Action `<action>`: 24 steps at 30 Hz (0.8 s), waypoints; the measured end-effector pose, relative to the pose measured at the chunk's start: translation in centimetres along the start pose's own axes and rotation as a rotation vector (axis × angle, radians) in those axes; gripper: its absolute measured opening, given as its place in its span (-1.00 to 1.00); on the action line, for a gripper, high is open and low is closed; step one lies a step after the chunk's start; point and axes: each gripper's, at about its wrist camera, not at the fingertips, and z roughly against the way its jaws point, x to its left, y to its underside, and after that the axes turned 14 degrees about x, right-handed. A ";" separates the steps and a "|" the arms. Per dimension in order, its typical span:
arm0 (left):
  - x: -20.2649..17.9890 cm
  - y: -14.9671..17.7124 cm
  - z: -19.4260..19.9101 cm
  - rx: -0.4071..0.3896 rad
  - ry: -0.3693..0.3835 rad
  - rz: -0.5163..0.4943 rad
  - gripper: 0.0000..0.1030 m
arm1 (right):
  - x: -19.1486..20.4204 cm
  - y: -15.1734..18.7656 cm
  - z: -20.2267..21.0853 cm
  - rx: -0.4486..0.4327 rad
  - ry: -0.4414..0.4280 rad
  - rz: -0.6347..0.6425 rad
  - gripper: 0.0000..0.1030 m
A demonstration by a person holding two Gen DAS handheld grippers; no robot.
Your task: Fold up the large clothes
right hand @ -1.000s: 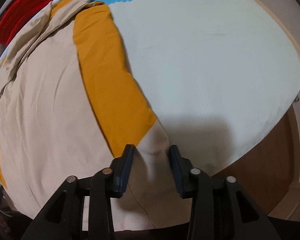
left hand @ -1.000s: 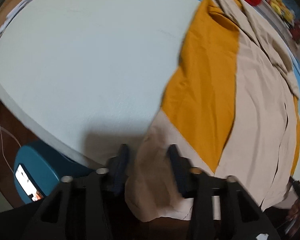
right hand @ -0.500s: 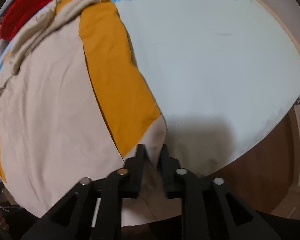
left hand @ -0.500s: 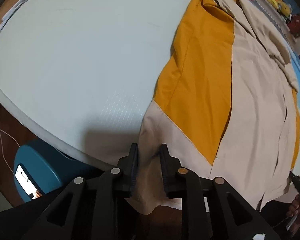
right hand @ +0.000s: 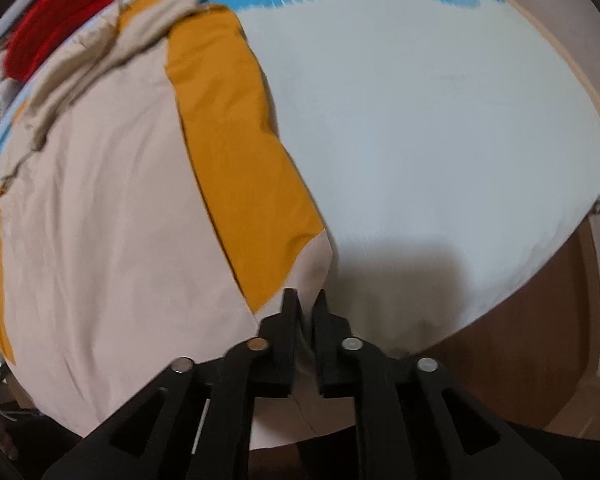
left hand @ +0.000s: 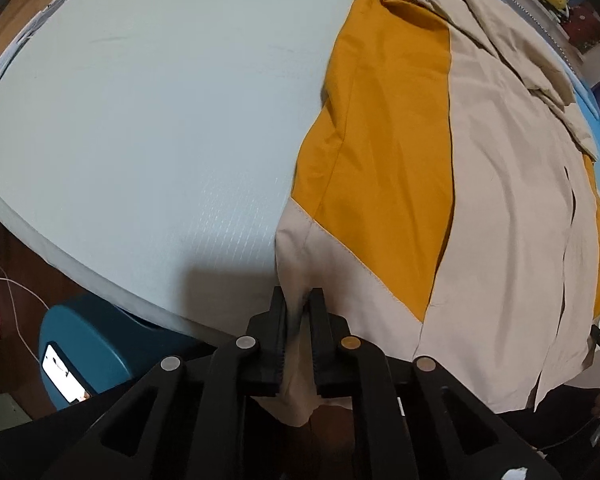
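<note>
- The garment (left hand: pixel 500 208), beige with mustard side panels, lies spread on the pale mattress (left hand: pixel 148 112), its near hem hanging over the bed's edge.
- The left gripper (left hand: pixel 299 304) is clenched on a pinch of beige hem; its jaws have just been closing, from the wider straddle a second ago.
- The right gripper (right hand: pixel 308 304) pinches the opposite hem corner (right hand: pixel 312 280), its jaws likewise just closing on cloth.
- A red item (right hand: pixel 60 8) lies at the garment's far end.
- A blue stool (left hand: pixel 100 344) carrying a lit phone (left hand: pixel 62 376) stands beside the bed.
</note>
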 end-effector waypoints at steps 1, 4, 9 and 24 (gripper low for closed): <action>-0.3 0.6 0.1 -0.001 -0.008 -0.005 -0.83 | 0.1 0.0 -0.2 0.008 0.012 0.008 -0.71; -1.1 0.5 -0.1 -0.008 -0.043 -0.032 -0.83 | 0.7 0.2 -0.1 0.004 0.053 0.042 -0.70; -1.4 0.8 0.2 -0.018 -0.039 -0.034 -0.97 | 1.2 0.3 0.2 -0.010 0.042 0.047 -0.92; -3.3 3.4 8.8 -0.210 0.128 -0.189 -1.00 | 2.8 2.1 10.1 -0.328 -0.119 0.179 -0.95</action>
